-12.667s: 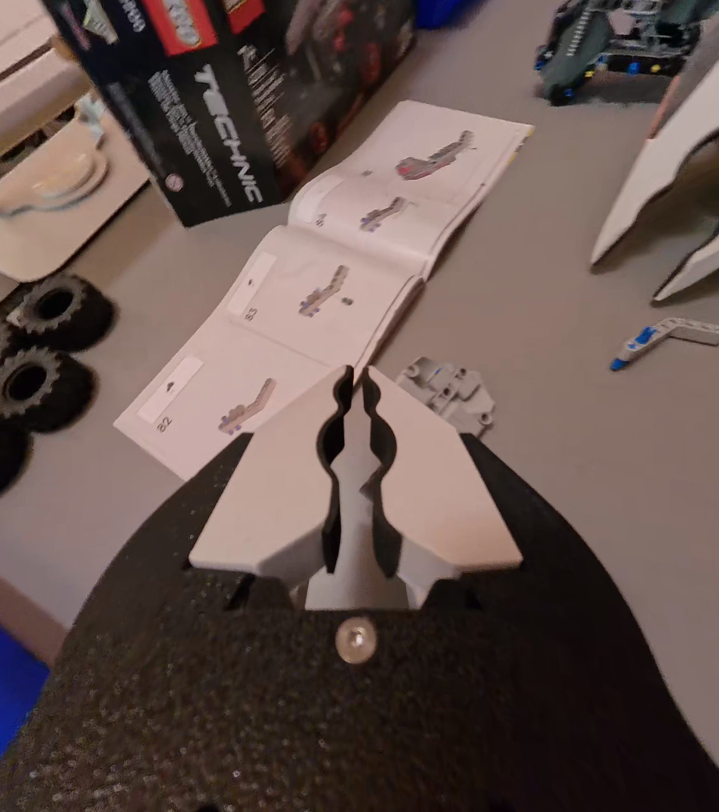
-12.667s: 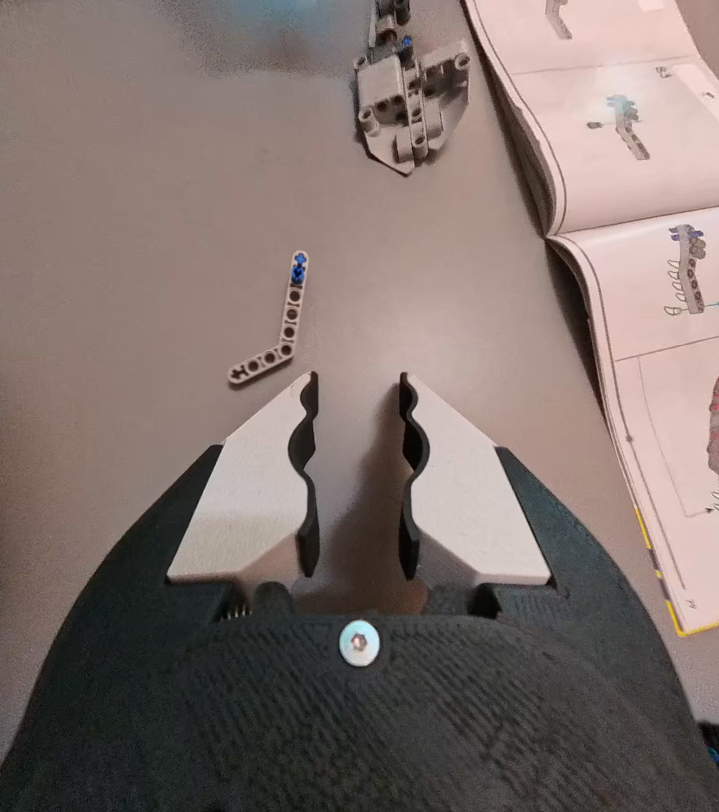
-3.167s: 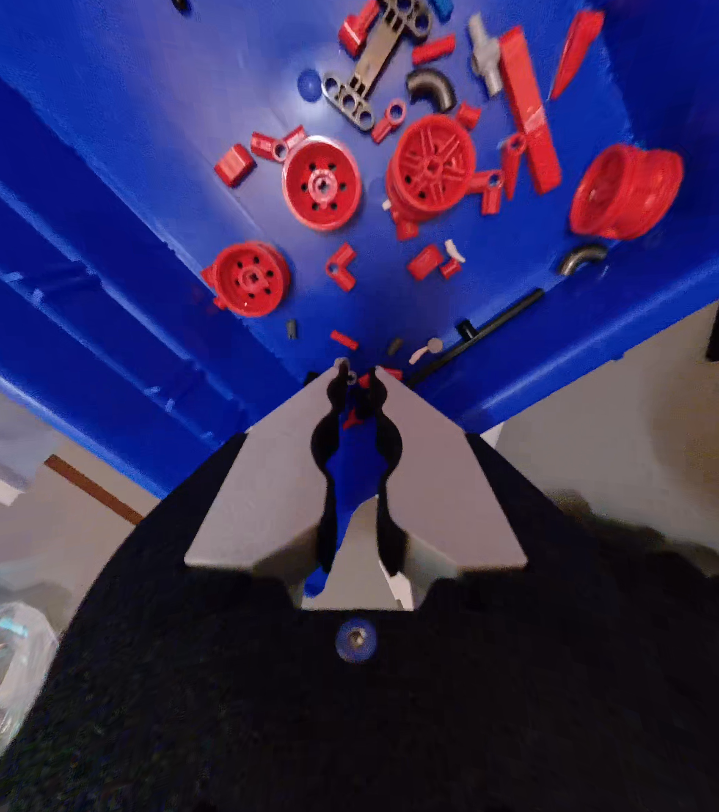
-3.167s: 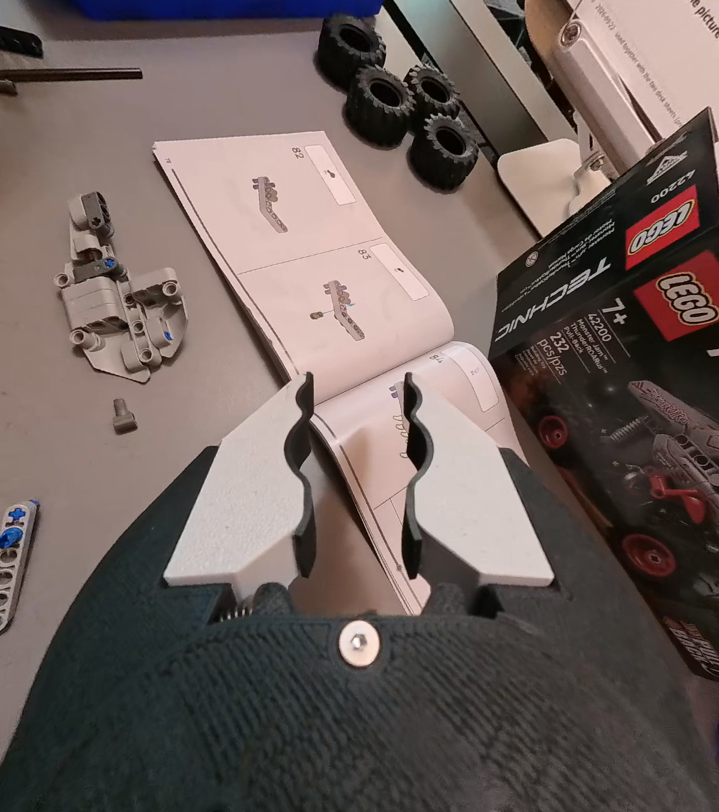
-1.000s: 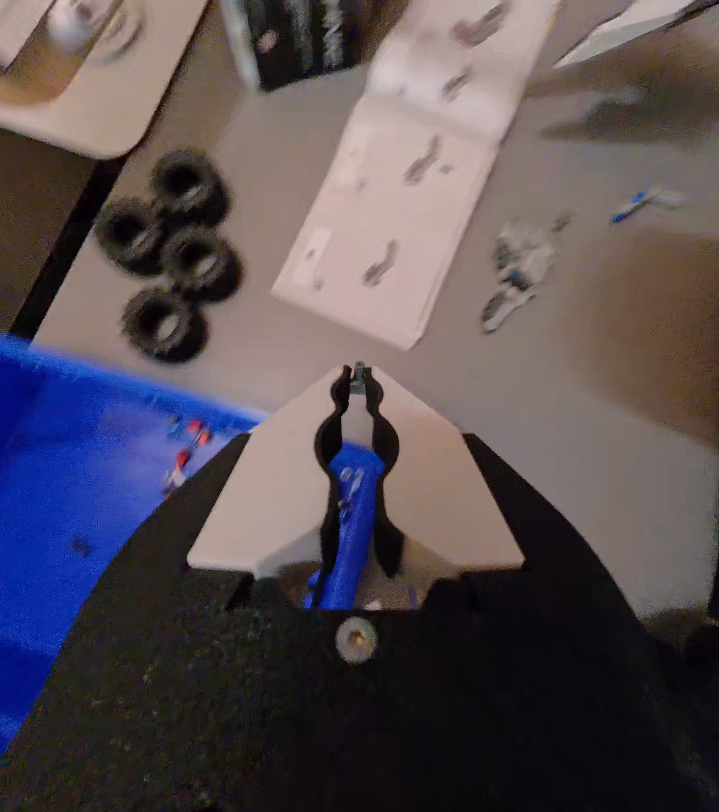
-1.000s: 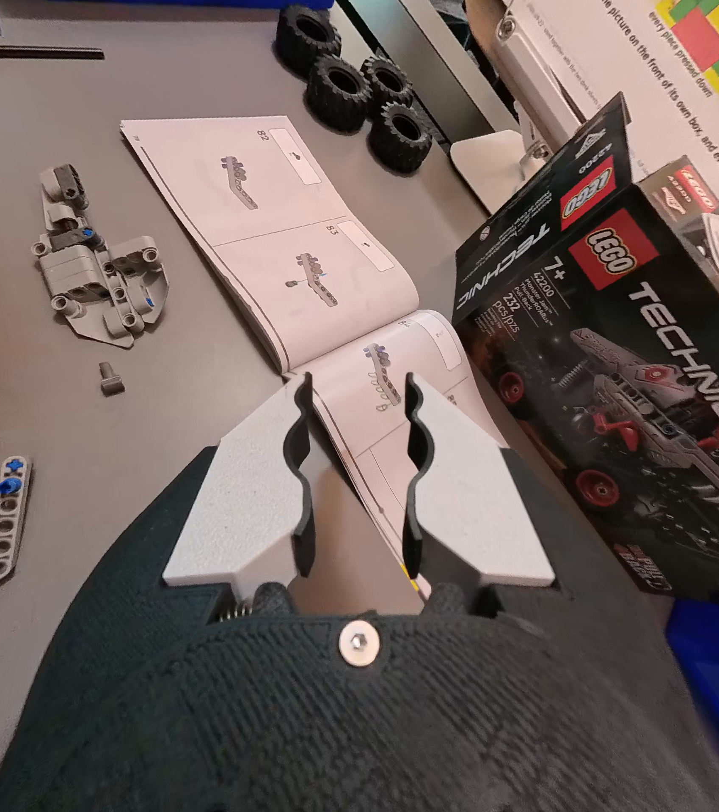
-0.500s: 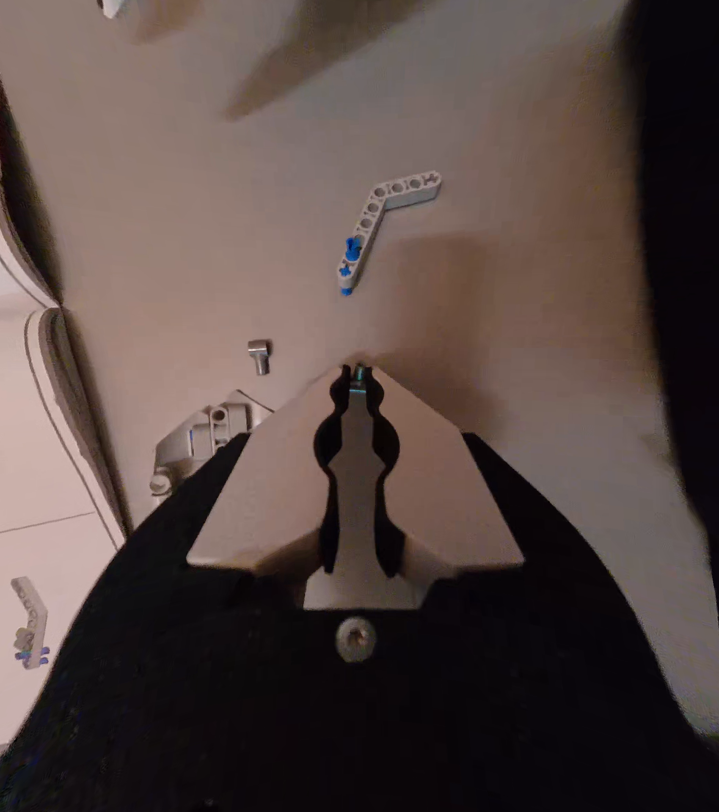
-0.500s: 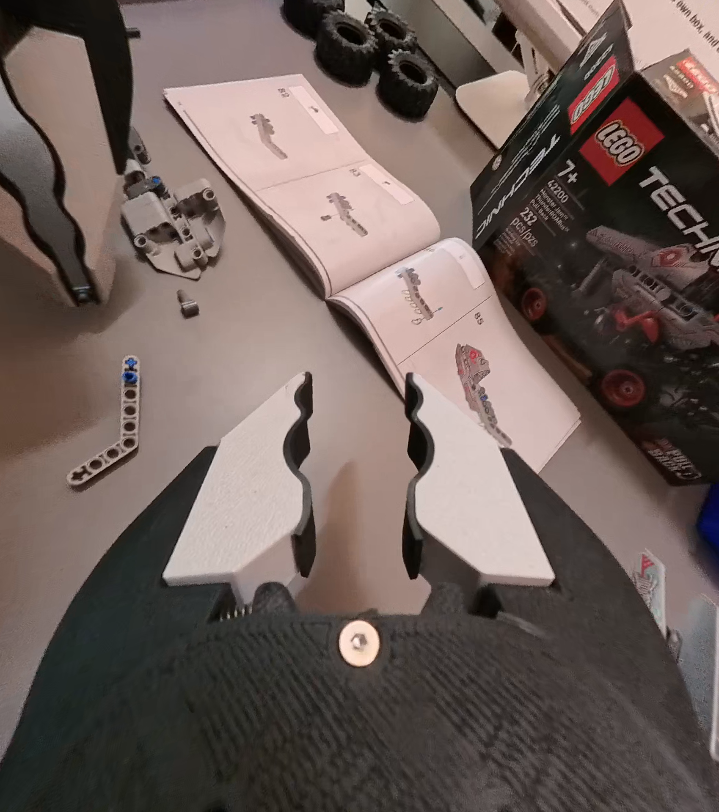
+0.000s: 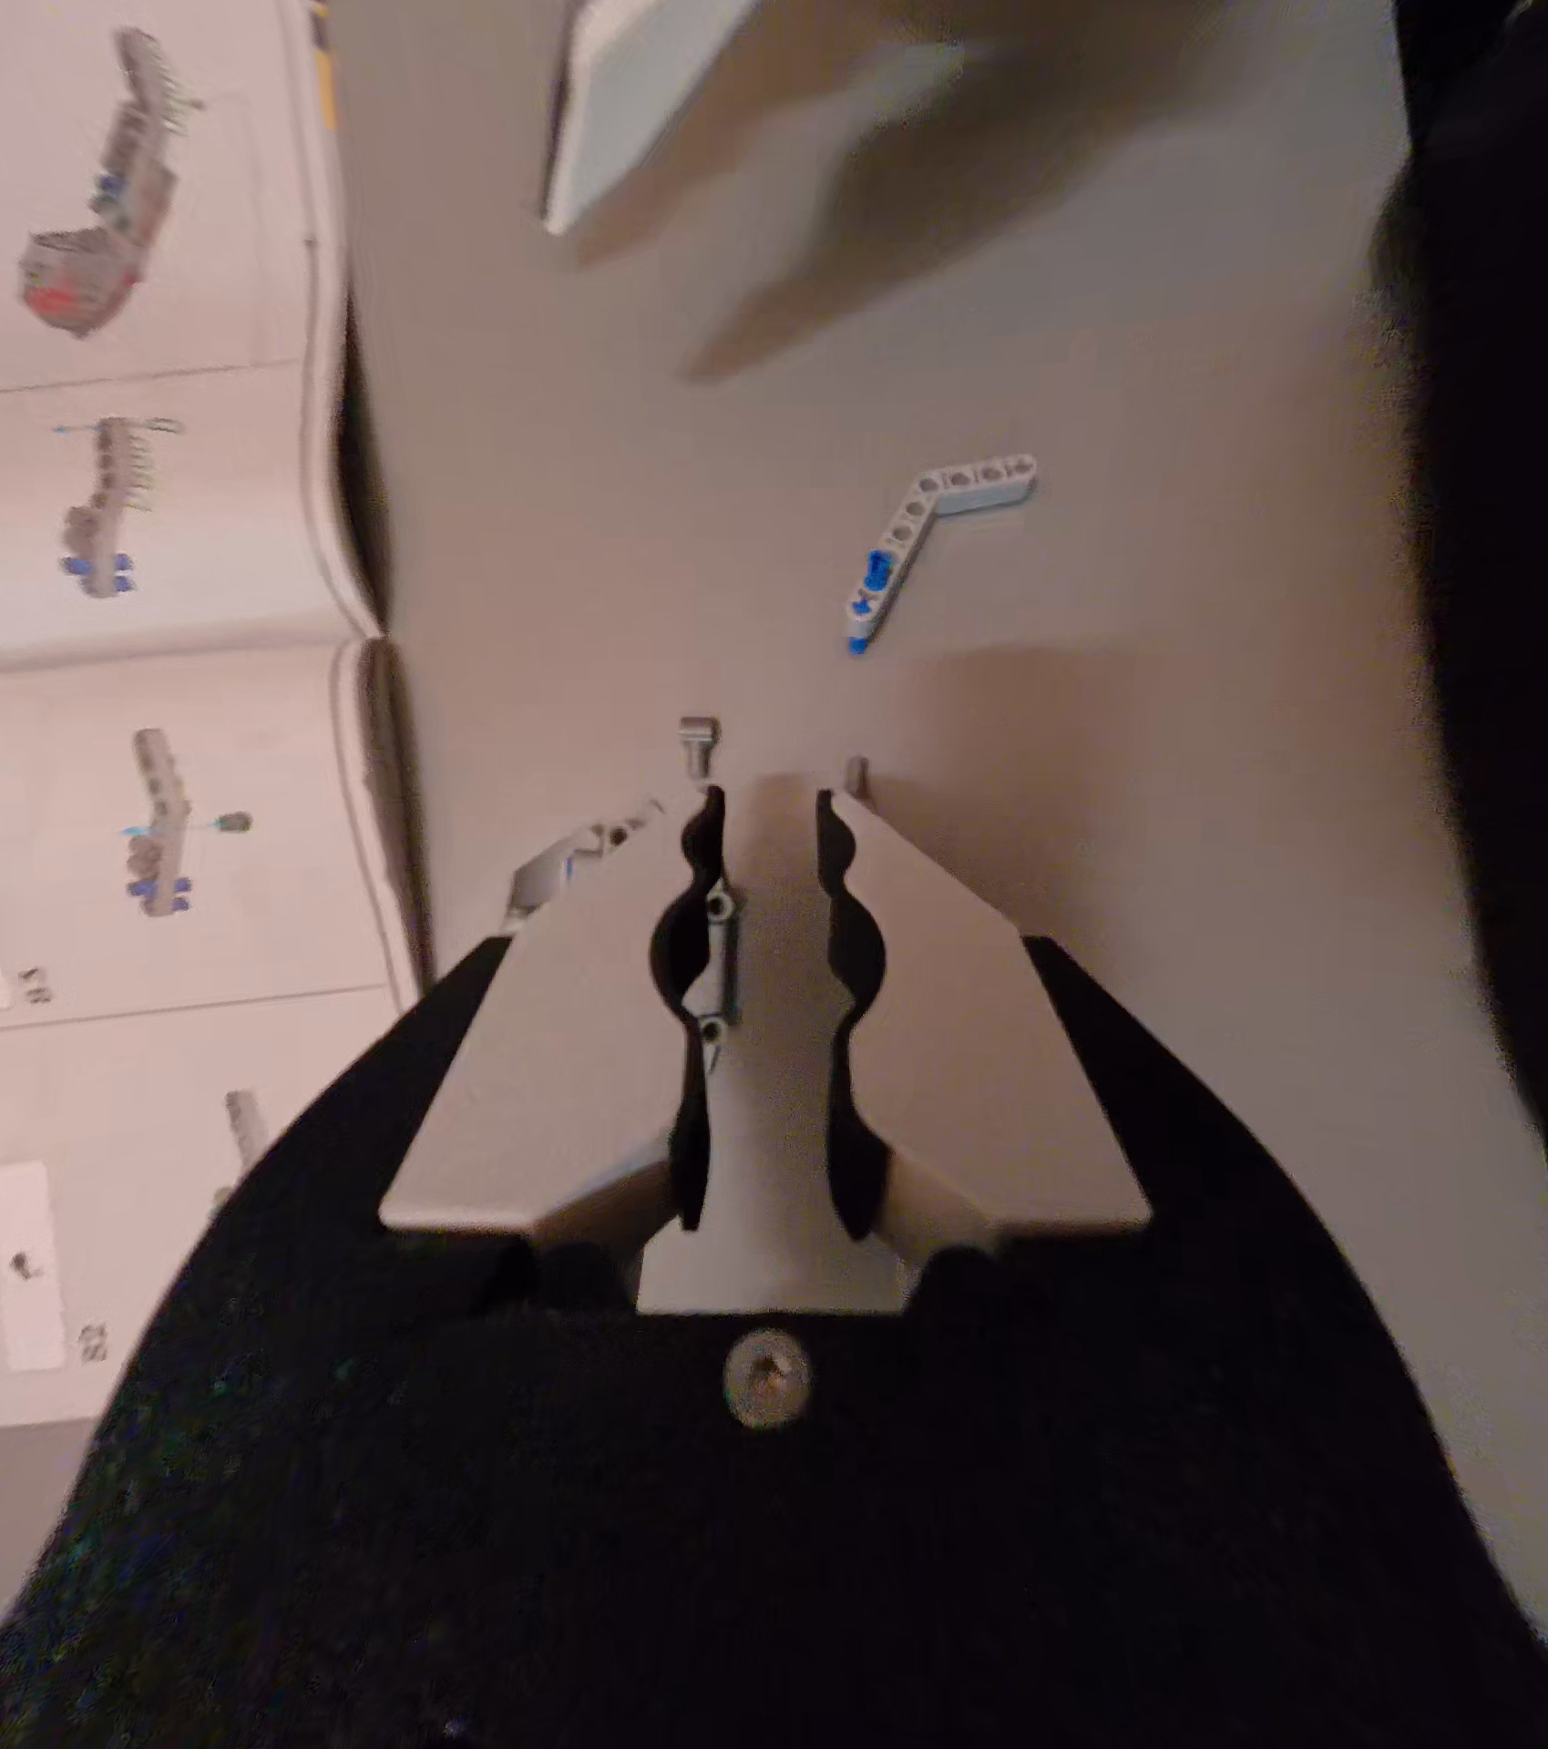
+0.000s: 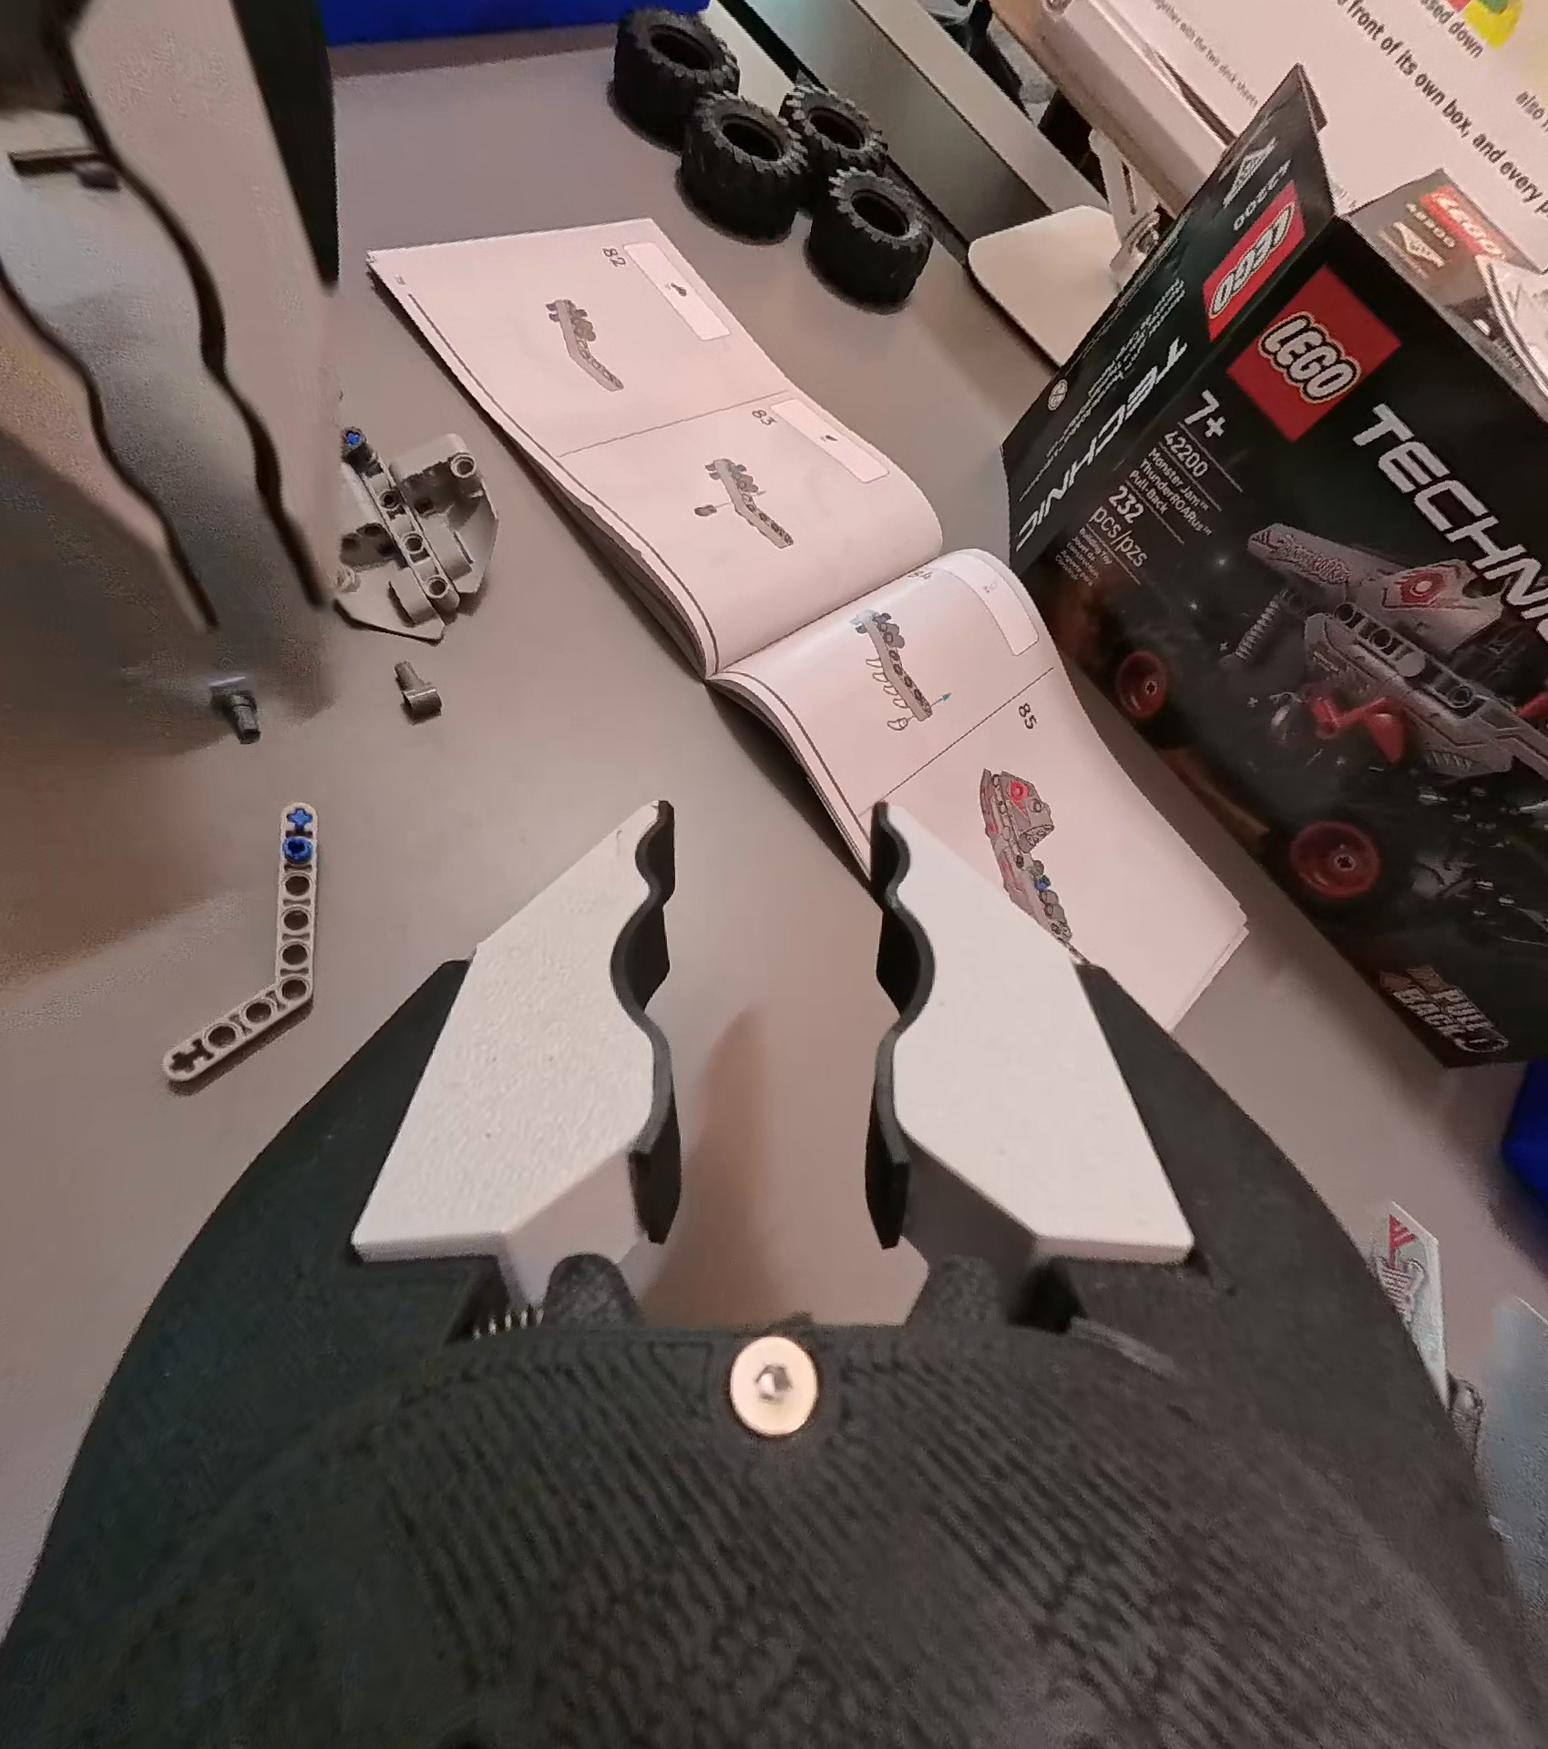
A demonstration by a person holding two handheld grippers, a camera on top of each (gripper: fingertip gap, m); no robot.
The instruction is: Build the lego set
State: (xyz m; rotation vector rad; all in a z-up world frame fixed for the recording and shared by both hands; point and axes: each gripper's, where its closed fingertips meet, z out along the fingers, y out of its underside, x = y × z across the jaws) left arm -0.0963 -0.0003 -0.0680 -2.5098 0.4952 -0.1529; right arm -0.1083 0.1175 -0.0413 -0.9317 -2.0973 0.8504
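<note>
- The left gripper hangs over the grey table with its jaws apart and nothing between them; the right gripper is likewise spread and empty.
- In the right wrist view, two small grey pins lie loose: one at ten o'clock just below the left gripper's tips, the other just beside it toward eleven.
- The grey angled beam with blue pins lies at nine o'clock, apart from both.
- The grey sub-assembly sits at eleven o'clock, near the open instruction booklet.
- The box stands at two o'clock, and four black tyres at twelve.
- Judgement: the pins are light, rigid and apt to roll or skid; pinch one across its shaft with the very tips.
- The beam is stiff and flat, best gripped across its narrow edges near the bend.
</note>
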